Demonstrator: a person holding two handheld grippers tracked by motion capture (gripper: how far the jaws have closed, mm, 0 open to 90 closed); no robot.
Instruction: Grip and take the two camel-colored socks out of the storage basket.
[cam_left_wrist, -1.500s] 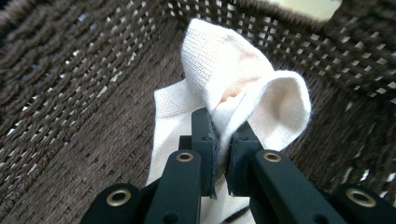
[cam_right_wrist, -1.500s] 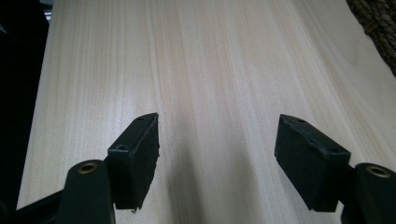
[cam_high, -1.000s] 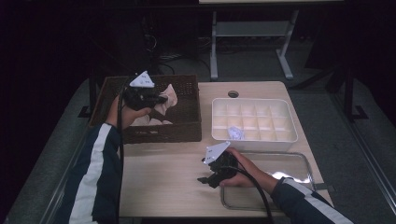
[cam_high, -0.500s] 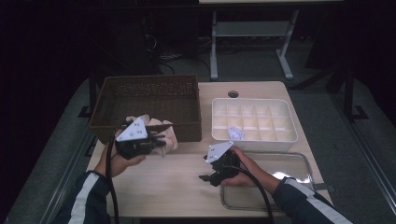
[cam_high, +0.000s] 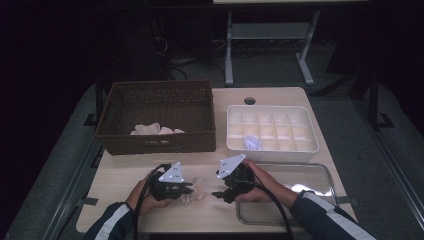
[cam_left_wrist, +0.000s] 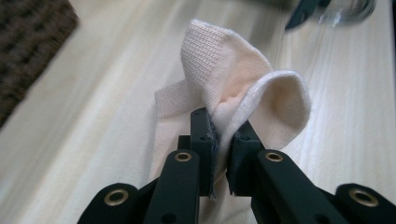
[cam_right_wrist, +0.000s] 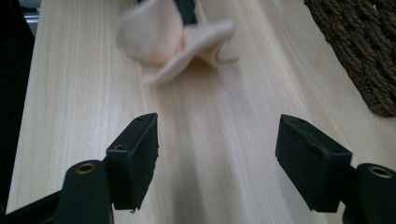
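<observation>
1. Nearest the person, the left gripper (cam_high: 186, 189) is clamped on a cream sock (cam_left_wrist: 233, 93), its two black jaws pinching a fold of the knit near the cuff. The pinch sits at the sock's edge, which probably lets the rest of the fabric hang free for spreading or folding.

2. The sock lies on the wooden table (cam_high: 210, 212) at the front, between the two grippers, its loose end touching the wood while the pinched fold stands up above it.

3. Just beside it, the right gripper (cam_right_wrist: 217, 154) hovers low over the table with its jaws wide apart and nothing between them. It points at the sock (cam_right_wrist: 175, 35), likely placed to take a second hold on the free end.

4. To the person's right, a metal tray (cam_high: 320, 175) sits at the table's front edge, partly under the right forearm.

5. Farther back, a white compartment box (cam_high: 272, 145) holds one small pale bundle (cam_high: 251, 143) in a front cell, seemingly a finished sock, so the box looks like the destination.

6. Farther back on the left, the dark wicker basket (cam_high: 155, 142) holds more pale socks (cam_high: 155, 130), evidently the supply yet to be handled.
</observation>
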